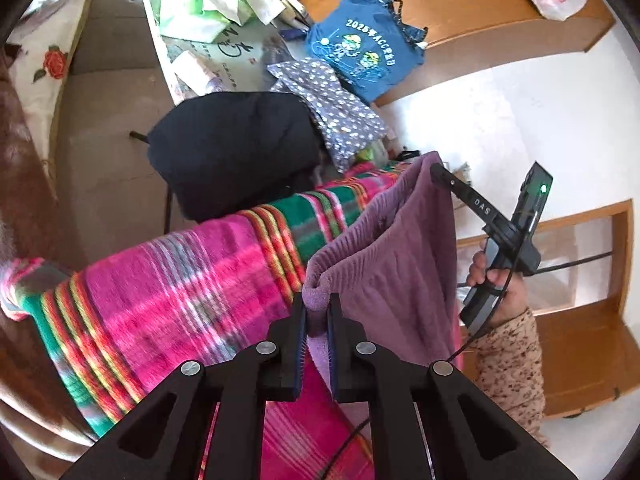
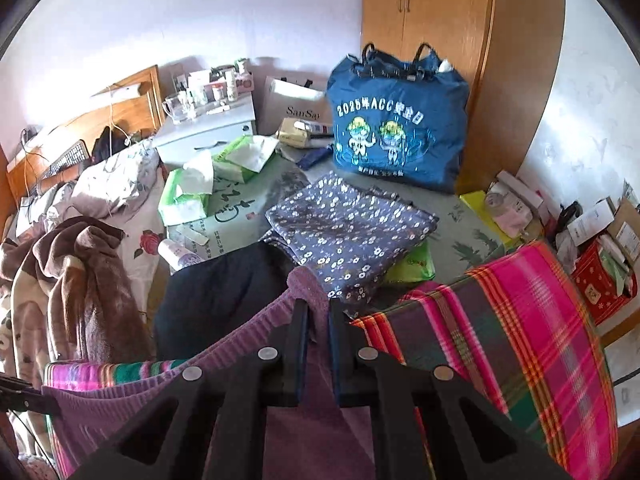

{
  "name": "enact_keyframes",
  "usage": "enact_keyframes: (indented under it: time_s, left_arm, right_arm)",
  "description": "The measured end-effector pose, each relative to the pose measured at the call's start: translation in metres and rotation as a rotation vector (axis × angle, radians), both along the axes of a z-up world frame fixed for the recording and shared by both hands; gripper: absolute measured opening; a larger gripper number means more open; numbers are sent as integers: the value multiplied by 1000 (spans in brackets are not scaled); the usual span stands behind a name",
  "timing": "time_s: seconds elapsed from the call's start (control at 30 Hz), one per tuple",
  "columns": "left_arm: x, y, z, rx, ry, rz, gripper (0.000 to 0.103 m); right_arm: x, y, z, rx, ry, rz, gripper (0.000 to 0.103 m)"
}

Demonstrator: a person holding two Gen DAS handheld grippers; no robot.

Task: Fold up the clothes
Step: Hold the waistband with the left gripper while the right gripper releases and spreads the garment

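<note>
Both grippers are clenched on the same purple ribbed garment (image 1: 384, 248), each pinching one corner of its upper hem so that the cloth hangs stretched between them. In the left wrist view the left gripper (image 1: 317, 308) has a bunched fold of the purple hem squeezed between its black fingers (image 1: 298, 320), and the far corner of the garment runs up to the tip of the right gripper (image 1: 436, 170), carried by a hand (image 1: 494, 280) in a speckled sleeve (image 1: 512, 364). In the right wrist view the right gripper (image 2: 318, 312) nips the purple fabric the same way, the hem sloping away to the lower left. The garment hangs over a bright pink, green and orange plaid blanket (image 1: 192, 296) that covers the near edge of the bed. Beyond it on the bed lie a folded dark navy garment (image 2: 216, 300), just beside a folded purple cloth with small white flowers (image 2: 348, 224). Farther back stands a blue tote bag (image 2: 396, 124) printed with cartoon figures, against a wooden wardrobe (image 2: 428, 8). Green tissue packs (image 2: 188, 196) lie near a white nightstand (image 2: 208, 136) at the far side of the bed, and a brown fleece blanket (image 2: 72, 276) is heaped at the bed's left edge.
</note>
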State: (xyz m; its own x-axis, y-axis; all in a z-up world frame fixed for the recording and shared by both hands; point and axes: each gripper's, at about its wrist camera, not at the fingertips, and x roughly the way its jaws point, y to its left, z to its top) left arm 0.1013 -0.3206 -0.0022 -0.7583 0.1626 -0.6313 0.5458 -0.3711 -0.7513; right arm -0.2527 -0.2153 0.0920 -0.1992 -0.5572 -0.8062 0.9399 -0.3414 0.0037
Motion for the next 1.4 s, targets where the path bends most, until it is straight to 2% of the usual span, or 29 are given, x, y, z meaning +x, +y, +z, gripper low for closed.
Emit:
enact_keyframes:
  time_s: [0.23, 0.47, 0.57, 0.67, 0.73, 0.83, 0.97, 1.07, 1.27, 1.4]
  left_arm:
    - [1, -14, -7, -8, -37, 30, 9]
    - [-11, -19, -27, 8, -108, 26, 9]
    - [-14, -17, -30, 2, -135, 17, 9]
    - [-15, -18, -31, 4, -133, 18, 10]
    - [-13, -18, -32, 9, -127, 23, 10]
    - [-13, -16, -33, 1, -123, 20, 11]
    - [-15, -17, -33, -6, -125, 6, 12]
    - [-16, -18, -32, -10, -127, -12, 12]
    - [-18, -19, -31, -34, -123, -48, 12]
    - [-20, -18, -30, -58, -122, -67, 12]
  right_arm:
    - [-7, -22, -23, 30, -18, -6, 10]
    - [-5, -34, -55, 97, 22, 8, 10]
    - [2, -38, -62, 128, 75, 32, 11]
    - [2, -37, -63, 133, 86, 15, 12]
    - [-2, -33, -56, 112, 56, -10, 14]
    - [-2, -19, -34, 61, 36, -43, 20]
    - [9, 12, 6, 9, 84, -73, 21]
    - [19, 53, 40, -38, 87, -133, 26]
    - [52, 172, 84, -118, 88, -315, 27]
    - [91, 273, 94, -153, 84, -466, 28]
